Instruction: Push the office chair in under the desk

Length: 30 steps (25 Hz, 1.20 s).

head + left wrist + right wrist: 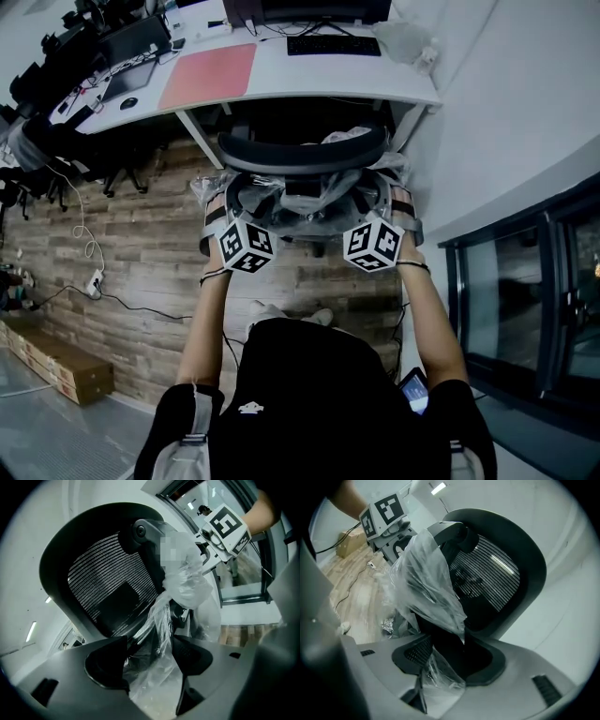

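Office chair: the office chair (300,157) is right up at the white table (375,80). Its curved black backrest sits just at the table's front edge, and the seat is on the near side, toward the person.
Plastic wrap: crinkly clear plastic wrap (187,585) is bunched over both armrests and hangs down beside the seat.
Left gripper: the left gripper (150,666) is at the chair's left side with its jaws spread wide. A fold of the wrap and a dark chair part lie loose in the gap, and nothing is pinched.
Right gripper: the right gripper (450,660) is at the chair's right side, mirroring the left. Its jaws are also spread, with film trailing between them and no squeeze on it.
Backrest mesh: the ribbed mesh (487,581) fills both gripper views inside its thick dark frame.
Marker cubes: the left cube (246,246) and the right cube (373,244) sit level with each other on either side of the seat.
Arms: both forearms (202,328) reach forward, roughly parallel.
Table top: a black keyboard (333,44) lies at the far edge, with a pink mat (208,75) to its left and a dark tablet (131,80) further left.
Floor: the floor (141,244) is wood plank, with a white cable (86,234) snaking across it and a cardboard box (61,370) low at the left.
Right side: a dark-framed glass door (525,300) is well apart from the chair.
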Tool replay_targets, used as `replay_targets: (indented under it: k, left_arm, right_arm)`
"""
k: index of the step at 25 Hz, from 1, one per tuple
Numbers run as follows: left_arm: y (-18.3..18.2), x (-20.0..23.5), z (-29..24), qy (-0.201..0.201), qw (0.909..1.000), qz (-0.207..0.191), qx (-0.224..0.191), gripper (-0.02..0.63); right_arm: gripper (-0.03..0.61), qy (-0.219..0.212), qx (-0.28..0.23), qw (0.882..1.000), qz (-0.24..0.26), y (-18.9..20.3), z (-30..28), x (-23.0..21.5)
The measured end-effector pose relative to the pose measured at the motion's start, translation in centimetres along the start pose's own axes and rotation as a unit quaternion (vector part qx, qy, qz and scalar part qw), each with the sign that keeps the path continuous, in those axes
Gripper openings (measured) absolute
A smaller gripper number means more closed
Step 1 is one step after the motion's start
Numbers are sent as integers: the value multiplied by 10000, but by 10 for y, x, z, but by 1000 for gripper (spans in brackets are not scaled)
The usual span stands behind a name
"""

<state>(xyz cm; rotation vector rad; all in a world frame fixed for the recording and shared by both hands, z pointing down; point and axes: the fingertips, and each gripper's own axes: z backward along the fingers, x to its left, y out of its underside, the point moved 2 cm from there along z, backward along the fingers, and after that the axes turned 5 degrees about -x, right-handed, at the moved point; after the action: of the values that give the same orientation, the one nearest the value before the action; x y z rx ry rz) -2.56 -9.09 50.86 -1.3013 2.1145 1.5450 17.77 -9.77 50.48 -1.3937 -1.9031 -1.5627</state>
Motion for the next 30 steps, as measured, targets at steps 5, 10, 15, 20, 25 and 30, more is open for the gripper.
replay_targets:
  k: [5, 10, 15, 20, 25, 30]
  left_arm:
    - [0, 5, -3, -91, 9999, 106, -85, 279]
    - [-1, 6, -3, -52, 9999, 127, -82, 281]
    - [-1, 6, -3, -26, 9999, 148, -77, 279]
    - [-1, 6, -4, 16, 9999, 155, -63, 279]
    - [0, 6, -6, 55, 9998, 159, -83, 282]
    - [-1, 10, -13, 55, 9998, 149, -119, 281]
  right_arm:
    - [213, -59, 8, 10000, -1, 0, -1, -1]
    - [212, -110, 20, 9999, -37, 0, -1, -2]
    - [212, -63, 23, 10000, -40, 1, -1, -1]
    - [210, -49, 42, 10000, -42, 1, -2, -1]
    - [210, -56, 38, 10000, -18, 1, -3, -1]
    - [210, -40, 69, 10000, -9, 2, -10, -5]
